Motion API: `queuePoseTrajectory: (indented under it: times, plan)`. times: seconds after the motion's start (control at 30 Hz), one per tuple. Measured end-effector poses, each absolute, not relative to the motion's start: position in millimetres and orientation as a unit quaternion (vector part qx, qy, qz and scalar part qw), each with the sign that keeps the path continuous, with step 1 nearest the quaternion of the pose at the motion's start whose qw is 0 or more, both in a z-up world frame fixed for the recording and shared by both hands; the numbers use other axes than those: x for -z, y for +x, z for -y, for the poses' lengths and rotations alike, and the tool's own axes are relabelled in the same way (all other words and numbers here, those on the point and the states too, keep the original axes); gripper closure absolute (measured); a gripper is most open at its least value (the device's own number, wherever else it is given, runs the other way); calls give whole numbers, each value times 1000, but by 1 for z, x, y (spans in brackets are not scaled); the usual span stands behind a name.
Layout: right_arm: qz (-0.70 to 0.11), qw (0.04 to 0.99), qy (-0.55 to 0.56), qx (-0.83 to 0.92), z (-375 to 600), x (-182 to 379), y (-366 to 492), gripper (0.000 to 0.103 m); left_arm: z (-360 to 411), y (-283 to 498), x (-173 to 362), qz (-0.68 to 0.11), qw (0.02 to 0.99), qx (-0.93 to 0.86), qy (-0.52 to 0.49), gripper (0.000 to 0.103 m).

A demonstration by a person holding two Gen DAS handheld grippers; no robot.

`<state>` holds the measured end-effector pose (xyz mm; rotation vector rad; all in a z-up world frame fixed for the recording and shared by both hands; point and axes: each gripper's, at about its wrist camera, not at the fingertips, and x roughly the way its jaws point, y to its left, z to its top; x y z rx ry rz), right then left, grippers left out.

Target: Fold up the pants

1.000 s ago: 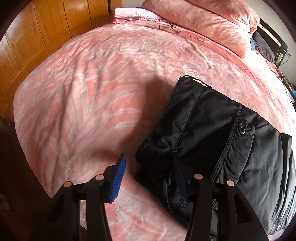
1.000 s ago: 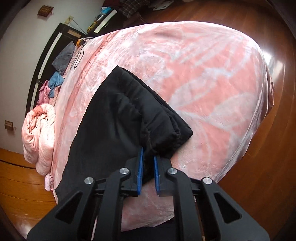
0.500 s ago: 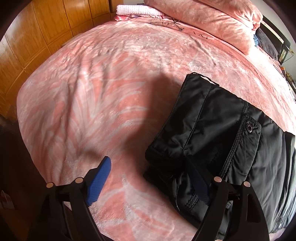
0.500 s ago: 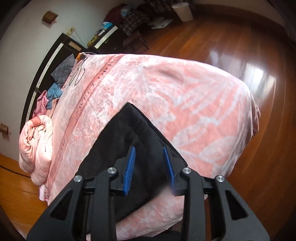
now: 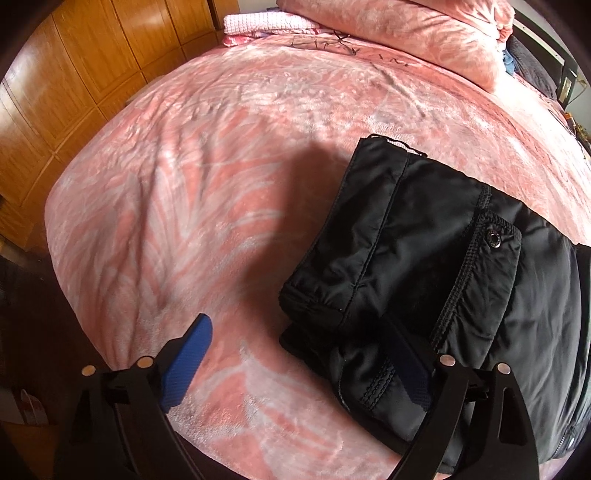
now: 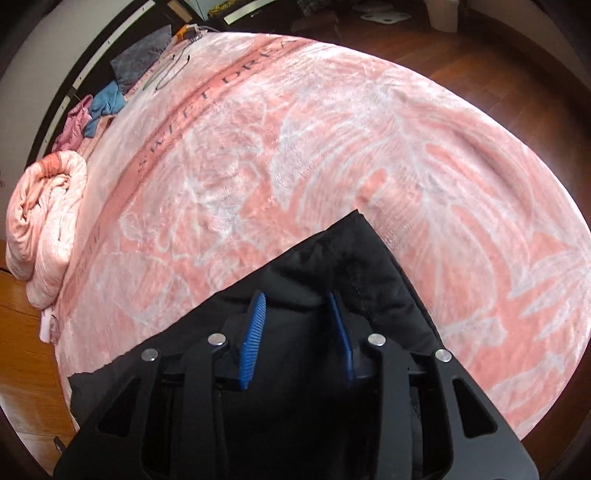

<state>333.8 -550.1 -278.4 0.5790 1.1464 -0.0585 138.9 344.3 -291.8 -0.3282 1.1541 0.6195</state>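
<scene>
Black padded pants lie folded in a thick stack on the pink bed, with a snap pocket flap on top. My left gripper is wide open above the bed's near edge; its right finger hangs over the stack's near corner and its left finger is over bare blanket. In the right wrist view the pants fill the lower middle. My right gripper is open and empty just above the black cloth.
The pink patterned blanket covers the bed. A rolled pink duvet and pillows lie at the head, with loose clothes beside them. A wooden wardrobe stands at the left. Dark wood floor surrounds the bed.
My right gripper let go of the pants' edge, opened, and lifted over the cloth. My left gripper spread wider and drew back slightly.
</scene>
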Motion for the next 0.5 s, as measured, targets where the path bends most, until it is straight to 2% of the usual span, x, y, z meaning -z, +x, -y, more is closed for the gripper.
queuePoseTrajectory:
  times: [0.03,0.07,0.23,0.37,0.4,0.43,0.47,0.5]
  plan:
    - [-516,808,283,19,555,269,324,51,-341,137,288,-532,784,-286,-141,11]
    - [-502,815,288,9,558,259,311,49,-338,135,284,-528,789,-288,-128,11]
    - [-474,826,306,-21,565,233,228,49,-315,118,252,-474,829,-274,-110,11]
    - [-492,804,334,-21,565,256,194,47,-294,123,242,-459,853,-227,-105,4]
    - [-506,794,336,-15,567,269,195,50,-290,128,245,-468,850,-218,-101,4]
    - [-515,788,338,-7,569,279,194,63,-287,134,251,-483,844,-211,-96,4]
    - [-514,786,343,0,572,281,192,62,-284,138,257,-496,838,-207,-94,4]
    - [-499,791,354,0,576,275,187,57,-283,140,263,-508,832,-202,-97,4]
